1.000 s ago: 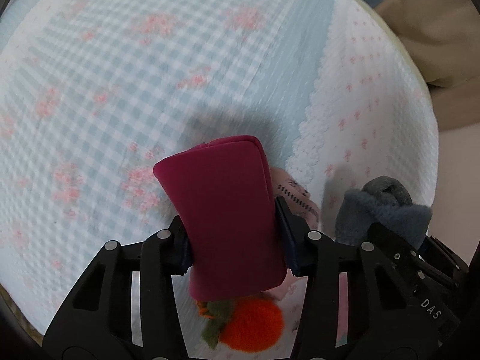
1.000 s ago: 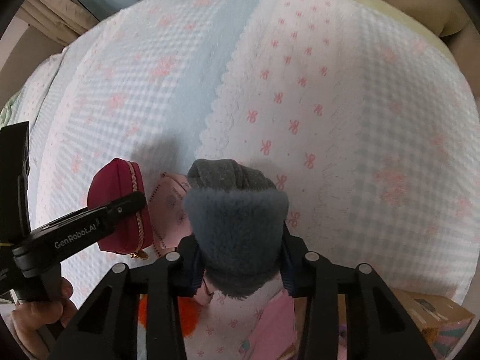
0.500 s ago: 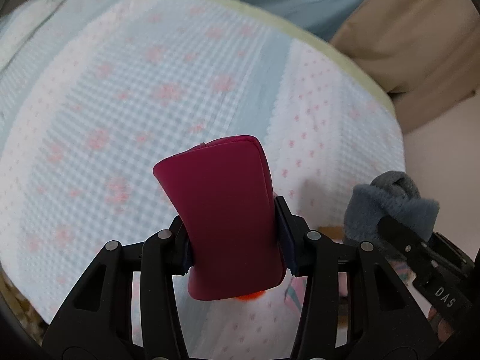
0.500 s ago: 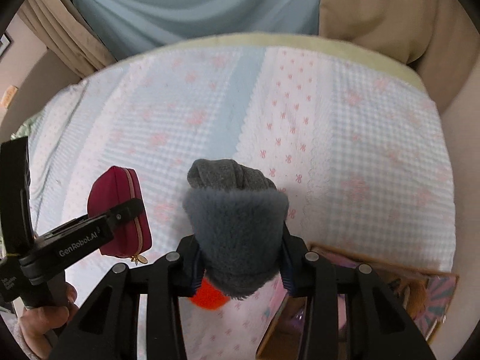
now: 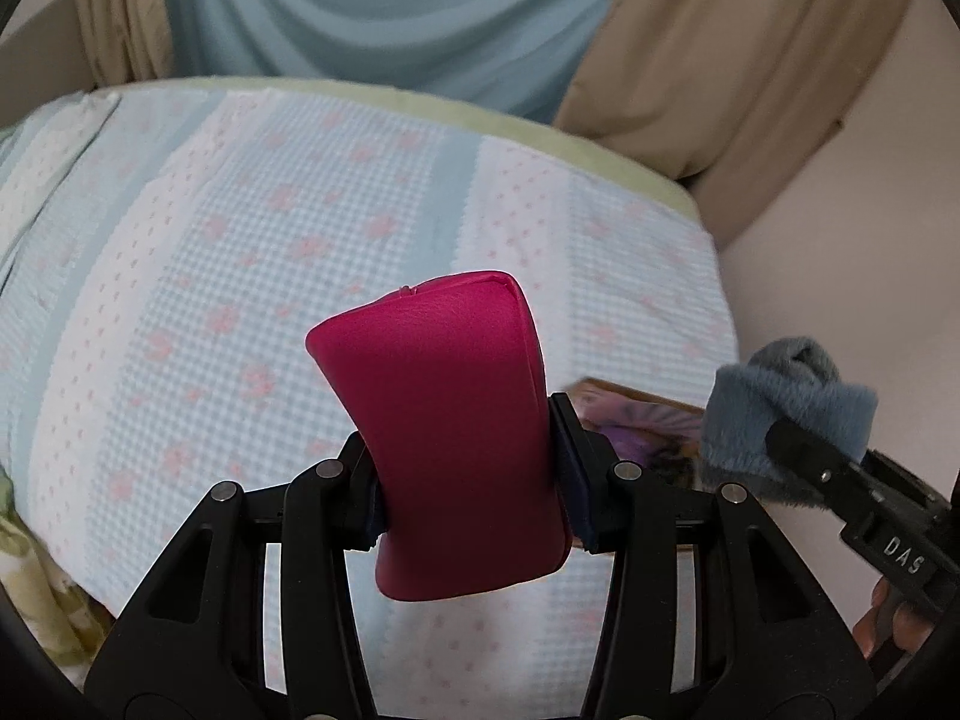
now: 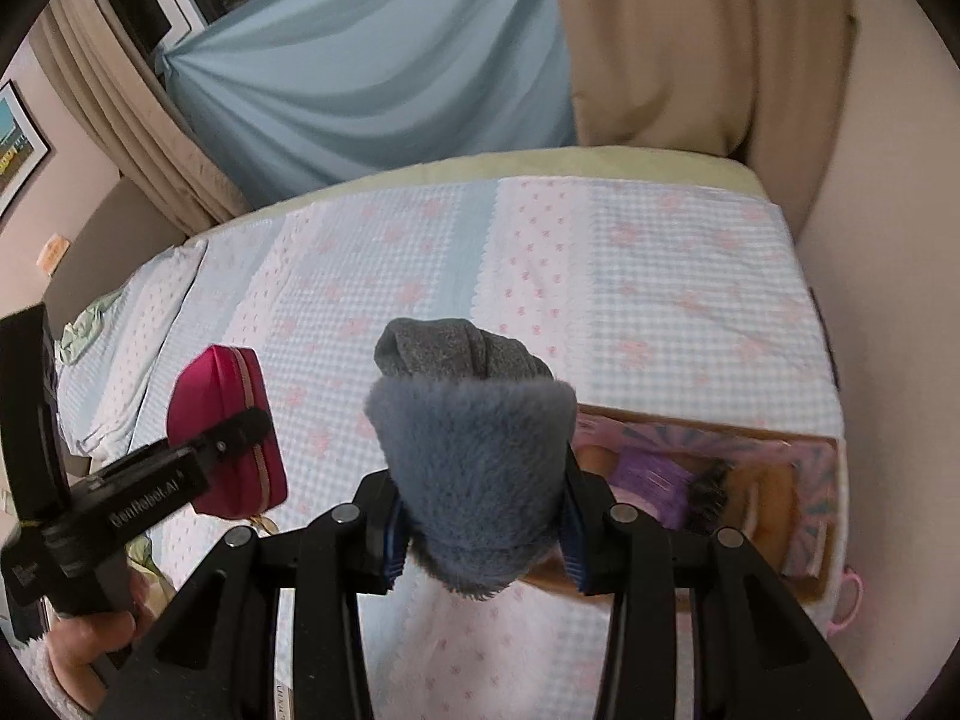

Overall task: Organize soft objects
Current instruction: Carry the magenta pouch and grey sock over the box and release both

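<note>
My left gripper [image 5: 465, 474] is shut on a magenta zip pouch [image 5: 444, 420] and holds it upright in the air above the bed. The pouch also shows in the right wrist view [image 6: 225, 426], left of the right gripper. My right gripper [image 6: 480, 516] is shut on a grey fluffy rolled sock [image 6: 474, 456], also held above the bed. The sock shows at the right of the left wrist view [image 5: 780, 414]. A cardboard box [image 6: 816, 516] with purple lining lies open on the bed just beyond and right of the sock.
The bed [image 6: 420, 276] has a blue and white checked quilt with pink flowers. A blue sheet [image 6: 372, 78] and beige curtains [image 6: 678, 42] hang behind it. A wall [image 6: 888, 276] stands close on the right. A pink loop [image 6: 852, 594] lies by the box.
Both grippers have risen and pulled back from the bed with their objects still held. The orange plush and pink items below have dropped out of view; the box has come into view.
</note>
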The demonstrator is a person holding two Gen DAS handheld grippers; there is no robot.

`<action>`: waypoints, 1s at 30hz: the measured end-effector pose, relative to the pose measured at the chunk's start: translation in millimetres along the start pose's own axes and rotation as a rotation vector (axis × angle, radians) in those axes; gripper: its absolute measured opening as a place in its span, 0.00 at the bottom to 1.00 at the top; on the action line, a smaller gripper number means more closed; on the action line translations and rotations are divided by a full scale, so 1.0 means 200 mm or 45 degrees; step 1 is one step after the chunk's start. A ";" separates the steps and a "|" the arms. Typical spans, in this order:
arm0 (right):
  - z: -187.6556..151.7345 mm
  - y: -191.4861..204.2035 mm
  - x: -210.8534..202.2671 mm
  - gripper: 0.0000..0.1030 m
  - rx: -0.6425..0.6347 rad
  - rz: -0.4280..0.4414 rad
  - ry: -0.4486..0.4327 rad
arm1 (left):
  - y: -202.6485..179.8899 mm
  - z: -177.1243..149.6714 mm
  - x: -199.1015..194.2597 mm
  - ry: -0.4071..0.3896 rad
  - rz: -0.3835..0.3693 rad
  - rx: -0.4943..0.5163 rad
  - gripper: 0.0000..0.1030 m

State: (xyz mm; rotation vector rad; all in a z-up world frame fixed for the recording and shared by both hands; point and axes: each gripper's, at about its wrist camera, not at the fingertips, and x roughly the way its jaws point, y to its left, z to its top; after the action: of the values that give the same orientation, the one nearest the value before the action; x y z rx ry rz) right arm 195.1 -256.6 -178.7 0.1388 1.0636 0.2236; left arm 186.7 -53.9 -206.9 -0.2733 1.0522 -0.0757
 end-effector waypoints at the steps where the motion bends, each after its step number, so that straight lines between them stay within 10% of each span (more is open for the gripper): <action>1: -0.03 -0.03 -0.04 0.36 0.004 -0.006 -0.008 | -0.06 -0.02 -0.04 -0.017 -0.011 0.012 0.41; 15: -0.28 -0.70 -0.44 0.36 0.234 -0.162 -0.050 | -0.84 -0.34 -0.07 0.066 -0.165 0.256 0.41; 30: -0.34 -1.08 -0.25 0.36 0.380 -0.253 0.087 | -1.19 -0.38 0.41 0.265 -0.151 0.498 0.41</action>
State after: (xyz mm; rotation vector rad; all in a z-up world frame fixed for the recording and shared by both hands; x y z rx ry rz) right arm 137.0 -477.1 -216.7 0.2937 1.1665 -0.1124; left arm 178.8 -313.7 -249.7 0.0289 1.2016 -0.4191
